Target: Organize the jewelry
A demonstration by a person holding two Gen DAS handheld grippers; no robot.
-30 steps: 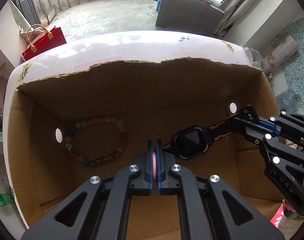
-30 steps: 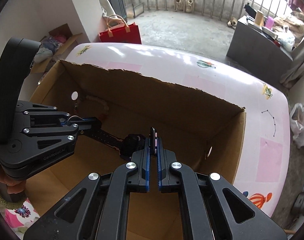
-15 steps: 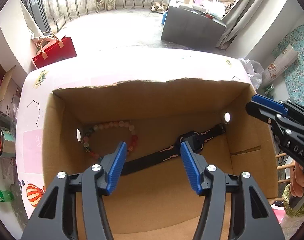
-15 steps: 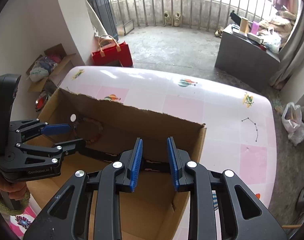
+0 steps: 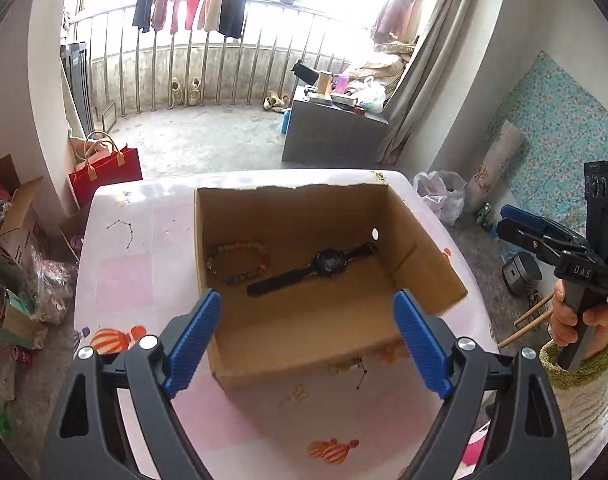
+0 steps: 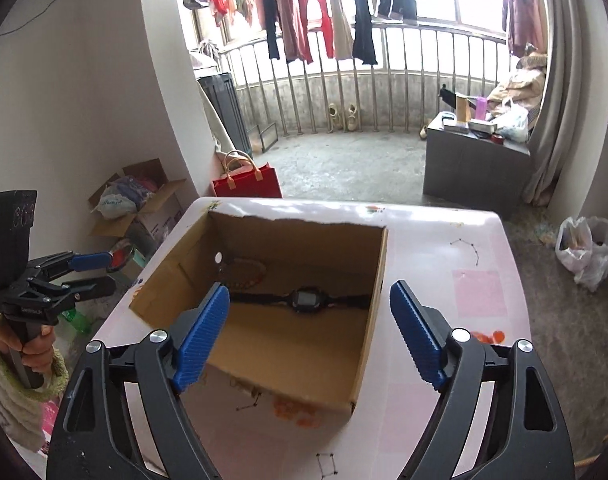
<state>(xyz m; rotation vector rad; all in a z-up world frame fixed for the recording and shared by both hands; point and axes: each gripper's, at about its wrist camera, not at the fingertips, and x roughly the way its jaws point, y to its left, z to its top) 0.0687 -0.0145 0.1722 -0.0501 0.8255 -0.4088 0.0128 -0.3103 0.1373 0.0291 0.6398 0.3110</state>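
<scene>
An open cardboard box stands on a pink patterned table. On its floor lie a black watch stretched flat and a bead bracelet in the far left corner. My left gripper hangs above the box's near wall, its jaws opening wide with nothing between them. My right gripper hangs above the near side too, jaws opening, nothing held. Each gripper shows in the other's view, the right gripper at the right and the left gripper at the left, held by a hand.
A red bag and an open carton stand on the floor beyond the table. A grey cabinet with clutter stands by the balcony railing. Plastic bags lie at the right. Clutter lies on the floor left of the table.
Both grippers let go of the watch strap, opened wide and drew back and up out of the box. The watch now lies flat on the box floor.
</scene>
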